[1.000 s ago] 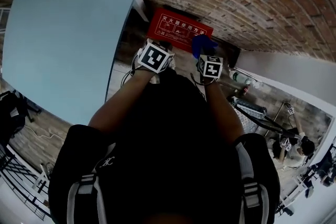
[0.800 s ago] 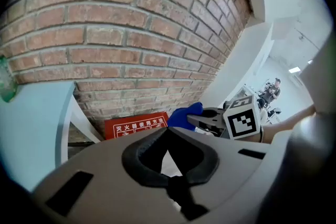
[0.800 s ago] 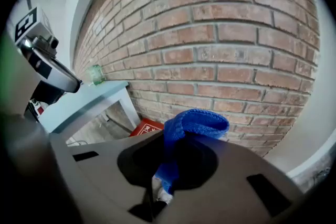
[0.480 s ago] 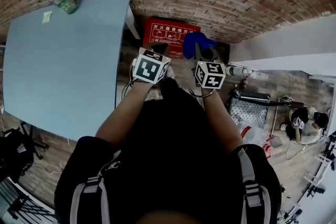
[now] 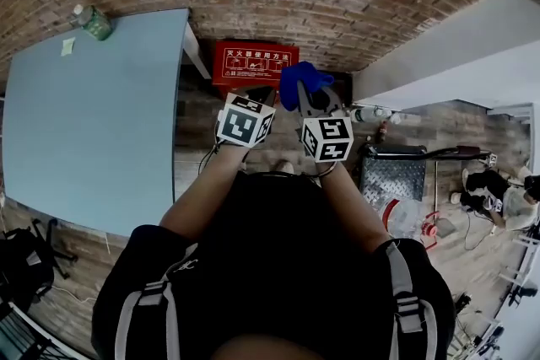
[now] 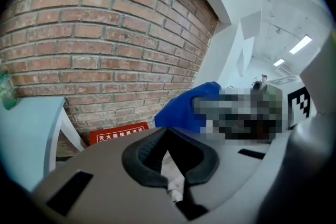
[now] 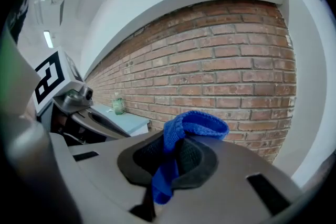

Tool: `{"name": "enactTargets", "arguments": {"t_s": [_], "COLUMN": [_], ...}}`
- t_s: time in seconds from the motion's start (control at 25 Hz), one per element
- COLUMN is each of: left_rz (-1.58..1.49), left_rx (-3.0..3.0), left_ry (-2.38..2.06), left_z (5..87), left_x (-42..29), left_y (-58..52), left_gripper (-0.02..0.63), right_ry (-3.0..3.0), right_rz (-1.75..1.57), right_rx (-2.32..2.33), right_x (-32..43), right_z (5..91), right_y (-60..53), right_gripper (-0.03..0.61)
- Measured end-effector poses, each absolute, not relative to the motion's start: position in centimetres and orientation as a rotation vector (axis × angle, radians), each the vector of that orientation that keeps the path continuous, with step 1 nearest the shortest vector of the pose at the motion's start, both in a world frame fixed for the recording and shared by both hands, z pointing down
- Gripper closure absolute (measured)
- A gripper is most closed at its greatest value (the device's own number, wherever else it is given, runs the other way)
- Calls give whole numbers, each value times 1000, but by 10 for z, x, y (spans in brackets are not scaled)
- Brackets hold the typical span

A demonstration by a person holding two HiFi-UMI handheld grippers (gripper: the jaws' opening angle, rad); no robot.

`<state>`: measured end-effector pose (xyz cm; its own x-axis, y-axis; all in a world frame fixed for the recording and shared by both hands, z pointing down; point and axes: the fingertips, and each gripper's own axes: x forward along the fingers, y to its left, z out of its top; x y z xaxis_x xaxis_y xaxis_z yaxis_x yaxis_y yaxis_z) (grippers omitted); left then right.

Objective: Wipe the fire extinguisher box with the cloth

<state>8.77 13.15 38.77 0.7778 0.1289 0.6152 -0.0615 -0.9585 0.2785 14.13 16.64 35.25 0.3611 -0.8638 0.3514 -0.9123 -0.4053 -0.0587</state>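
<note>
The red fire extinguisher box (image 5: pixel 253 63) with white print stands on the floor against the brick wall; its top edge shows in the left gripper view (image 6: pixel 116 134). A blue cloth (image 5: pixel 302 82) hangs out of my right gripper (image 5: pixel 309 102), whose jaws are shut on it (image 7: pixel 195 124). In the head view the cloth overlaps the box's right end. The cloth also shows in the left gripper view (image 6: pixel 184 110). My left gripper (image 5: pixel 257 94) is beside the right one, its jaws closed (image 6: pixel 167 130) with nothing between them. Both point toward the wall above the box.
A light blue table (image 5: pixel 93 122) fills the left, with a green bottle (image 5: pixel 93 21) at its far corner by the wall. A white wall (image 5: pixel 456 55), a dark metal plate (image 5: pixel 392 177), a bottle on the floor (image 5: pixel 371 112) and a seated person (image 5: pixel 498 190) are to the right.
Both grippers have drawn back and up from the box, and the cloth came with the right one. The head view has swung so that the box lies farther off.
</note>
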Motion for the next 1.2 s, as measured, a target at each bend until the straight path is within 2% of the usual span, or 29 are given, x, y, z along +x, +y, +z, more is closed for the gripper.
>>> {"name": "enactTargets", "arguments": {"t_s": [0.48,1.2], "left_rz": [963,942], "left_rx": [2737,2796], "left_ry": [98,85], "left_z": [376,360], "left_x": [136,155], "left_y": [190,176], "left_gripper": [615,615], "right_ry": [-1620,-1618], "right_rz": [428,397], "right_rx": [2542,2614], "right_x": [182,210], "right_z": [324,309], "right_y": [232,229], "right_gripper": [537,537]}}
